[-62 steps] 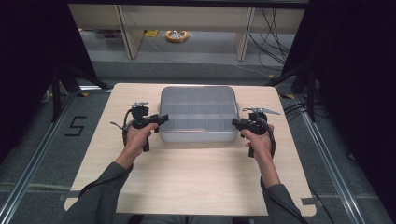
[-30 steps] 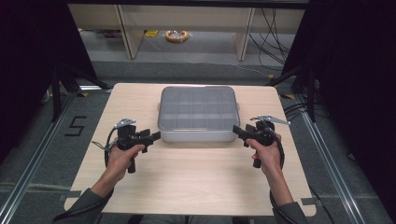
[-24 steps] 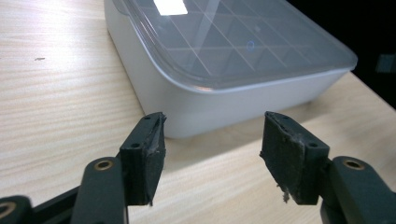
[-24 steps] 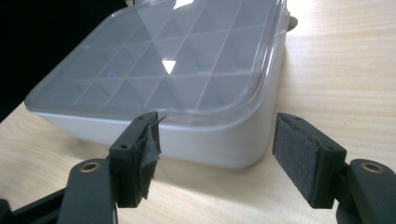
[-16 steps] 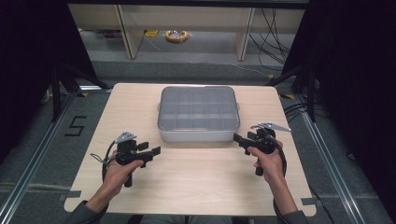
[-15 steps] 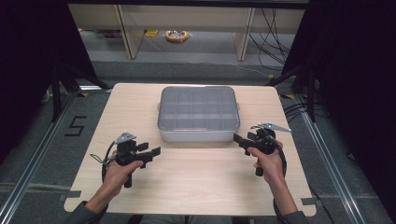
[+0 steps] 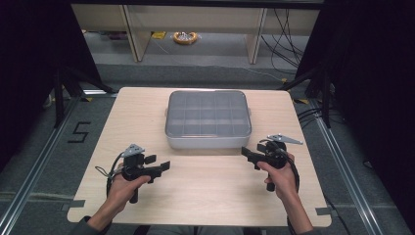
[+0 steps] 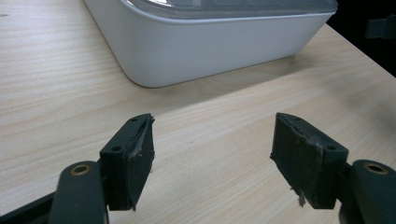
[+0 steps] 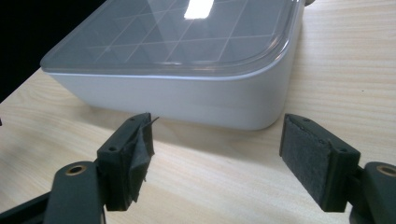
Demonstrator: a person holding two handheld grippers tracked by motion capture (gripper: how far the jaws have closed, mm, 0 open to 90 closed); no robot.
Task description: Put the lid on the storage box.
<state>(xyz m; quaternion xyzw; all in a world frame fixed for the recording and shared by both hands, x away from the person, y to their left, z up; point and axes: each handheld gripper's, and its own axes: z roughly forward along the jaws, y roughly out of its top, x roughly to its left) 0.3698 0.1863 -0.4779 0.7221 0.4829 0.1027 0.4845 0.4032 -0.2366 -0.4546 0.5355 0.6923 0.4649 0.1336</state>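
A white box with a clear, gridded lid (image 7: 208, 118) rests in the middle of the wooden table (image 7: 147, 107). My left gripper (image 7: 164, 166) sits near the table's front left, pointing right, apart from the box. Its jaws have just been opening and stand wide with nothing between them; ahead of my left gripper (image 8: 212, 149) is the box's corner (image 8: 187, 51). My right gripper (image 7: 244, 152) hovers just off the box's front right corner, pointing left. Its jaws too have just been opening; my right gripper (image 9: 217, 149) is empty and faces the box's side (image 9: 187, 98).
The table's front half is bare wood. Tape marks (image 7: 325, 211) sit at its front corners. Beyond the far edge are a shelf frame and a yellow coil (image 7: 185, 37) on the floor. Dark curtains flank both sides.
Both grippers have drawn back from the box's sides toward the front of the table, and their jaws have spread wider. The box has stayed where it was.
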